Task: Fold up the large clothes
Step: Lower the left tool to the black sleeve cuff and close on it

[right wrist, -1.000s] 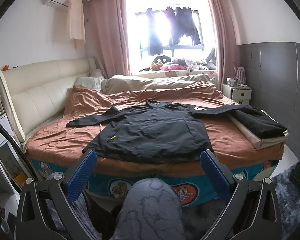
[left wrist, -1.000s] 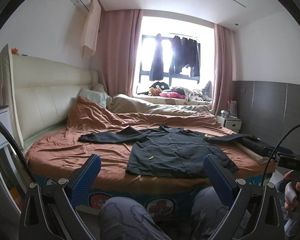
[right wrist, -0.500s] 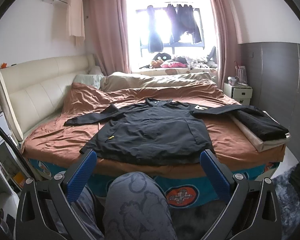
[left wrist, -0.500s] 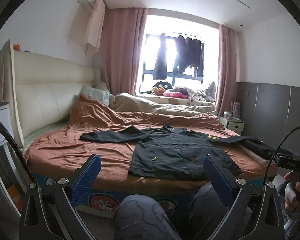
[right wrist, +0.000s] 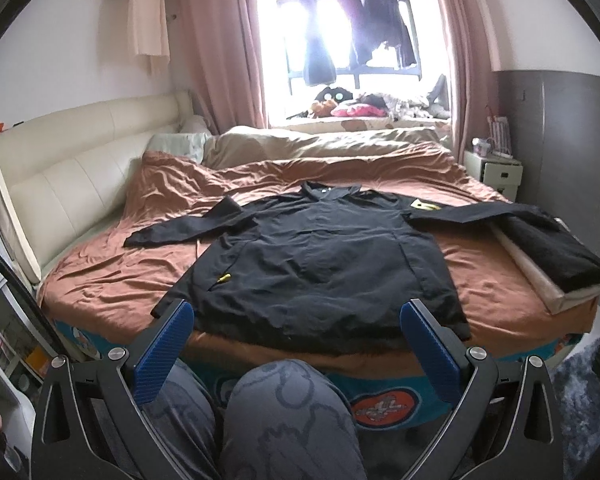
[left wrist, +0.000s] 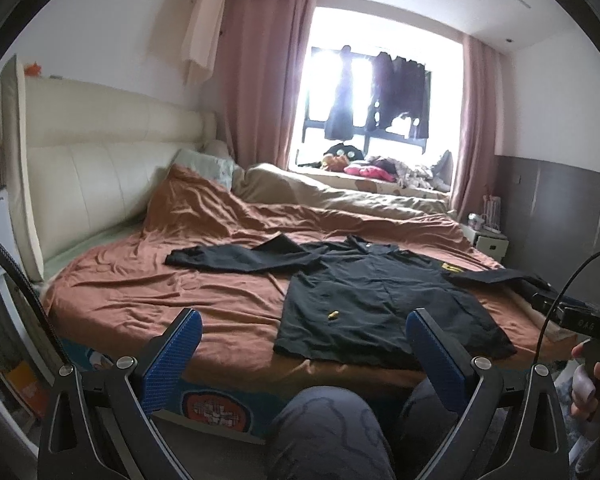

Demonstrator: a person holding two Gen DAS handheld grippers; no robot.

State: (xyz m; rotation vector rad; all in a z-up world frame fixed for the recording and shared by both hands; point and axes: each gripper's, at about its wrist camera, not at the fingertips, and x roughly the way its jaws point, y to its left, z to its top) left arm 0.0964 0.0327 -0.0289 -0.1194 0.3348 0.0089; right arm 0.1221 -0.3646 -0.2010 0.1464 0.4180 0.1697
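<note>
Ahead of both tools, the bed (right wrist: 100, 280) carries a black jacket (right wrist: 320, 264) lying flat, collar pointing away, sleeves spread sideways. Left tool (left wrist: 300, 344) and right tool (right wrist: 296, 344) hover apart, holding nothing.

One black jacket (right wrist: 320, 264) lies spread on one bed (right wrist: 112, 280). One folded dark garment (right wrist: 552, 248) sits beside it. Two grippers, left (left wrist: 304, 344) and right (right wrist: 296, 336), each show two blue fingers.
</note>
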